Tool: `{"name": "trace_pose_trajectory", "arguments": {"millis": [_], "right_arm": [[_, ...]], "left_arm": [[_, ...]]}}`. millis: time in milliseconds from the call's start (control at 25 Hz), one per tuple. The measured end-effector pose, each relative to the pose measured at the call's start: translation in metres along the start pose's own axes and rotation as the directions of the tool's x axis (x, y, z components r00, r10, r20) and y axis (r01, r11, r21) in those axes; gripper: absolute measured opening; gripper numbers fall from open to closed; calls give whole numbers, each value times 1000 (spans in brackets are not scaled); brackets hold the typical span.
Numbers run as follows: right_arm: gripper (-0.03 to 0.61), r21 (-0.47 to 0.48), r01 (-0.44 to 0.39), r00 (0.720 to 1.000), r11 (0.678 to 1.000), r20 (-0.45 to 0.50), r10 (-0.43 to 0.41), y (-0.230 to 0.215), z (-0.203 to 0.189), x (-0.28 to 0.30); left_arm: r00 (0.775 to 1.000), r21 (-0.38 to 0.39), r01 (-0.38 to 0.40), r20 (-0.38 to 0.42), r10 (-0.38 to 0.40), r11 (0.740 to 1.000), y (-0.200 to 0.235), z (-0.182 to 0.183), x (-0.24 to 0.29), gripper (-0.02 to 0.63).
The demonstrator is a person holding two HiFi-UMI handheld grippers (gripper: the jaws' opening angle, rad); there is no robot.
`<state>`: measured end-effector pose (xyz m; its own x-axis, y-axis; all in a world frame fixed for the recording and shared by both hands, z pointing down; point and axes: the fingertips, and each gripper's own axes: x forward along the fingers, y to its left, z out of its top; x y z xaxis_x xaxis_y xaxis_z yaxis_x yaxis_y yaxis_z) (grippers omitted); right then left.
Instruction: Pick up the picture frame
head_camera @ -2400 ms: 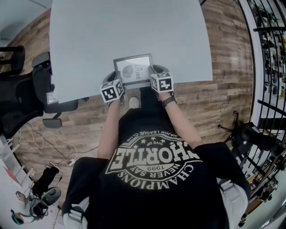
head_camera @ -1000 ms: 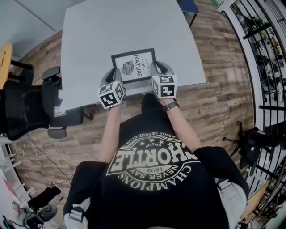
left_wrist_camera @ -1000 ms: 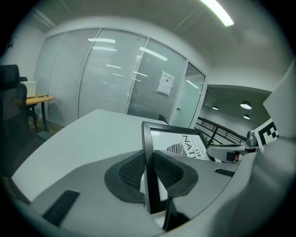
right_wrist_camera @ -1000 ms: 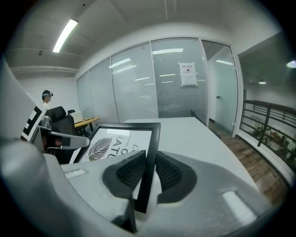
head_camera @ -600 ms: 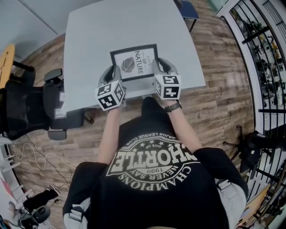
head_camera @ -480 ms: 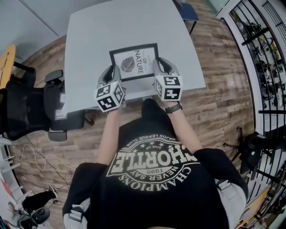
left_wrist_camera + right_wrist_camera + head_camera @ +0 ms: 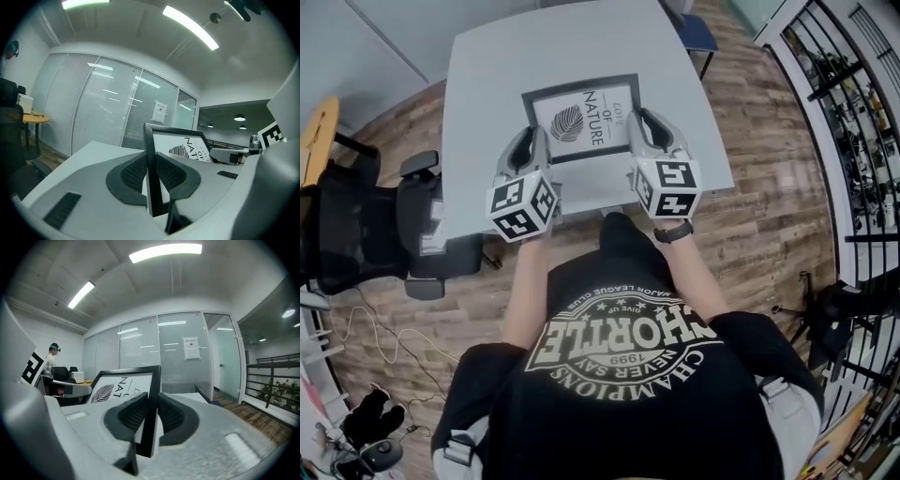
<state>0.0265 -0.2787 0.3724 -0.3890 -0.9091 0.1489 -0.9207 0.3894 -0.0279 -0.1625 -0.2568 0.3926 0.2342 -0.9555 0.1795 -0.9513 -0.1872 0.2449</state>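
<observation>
A black picture frame point(image 7: 579, 119) with a white leaf print is held in the air above the grey table point(image 7: 487, 84), face up toward the head view. My left gripper point(image 7: 536, 141) is shut on its left edge and my right gripper point(image 7: 639, 127) on its right edge. In the left gripper view the frame's black edge point(image 7: 151, 173) stands between the ribbed pads point(image 7: 135, 172), with the print point(image 7: 183, 149) behind. In the right gripper view the frame's edge point(image 7: 151, 418) is pinched by the pads point(image 7: 132, 416), and the print point(image 7: 117, 387) shows to the left.
A black office chair point(image 7: 356, 230) stands left of the table. Wood floor lies around it, with cables point(image 7: 380, 337) at lower left. A black railing point(image 7: 853, 112) runs along the right. Glass partitions with blinds point(image 7: 140, 357) close the room beyond.
Both grippers have lifted the frame off the table; it now looks larger and sits higher in the head view. The grip on both edges is unchanged.
</observation>
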Motion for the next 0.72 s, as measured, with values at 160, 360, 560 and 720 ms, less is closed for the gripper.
{"name": "trace_pose_trajectory", "arguments": {"millis": [160,360,560,720], "right_arm": [[64,-32,10,998,999,57,-9,3,21,-9],[64,-43,27,994,999,109,-22,7,34,-21],[64,-40,30,989,999,144,-24,10,49,-30],[64,-38,30,985,999,170,-24,10,63,-35]], "left_arm": [[999,54,11,49,-14,998,-8,23,-9,66],[994,134,7,104,-21,991,-15,40,-22,66],[990,155,9,141,-31,988,-21,57,-31,66],[985,156,18,165,-44,988,-26,70,-36,66]]}}
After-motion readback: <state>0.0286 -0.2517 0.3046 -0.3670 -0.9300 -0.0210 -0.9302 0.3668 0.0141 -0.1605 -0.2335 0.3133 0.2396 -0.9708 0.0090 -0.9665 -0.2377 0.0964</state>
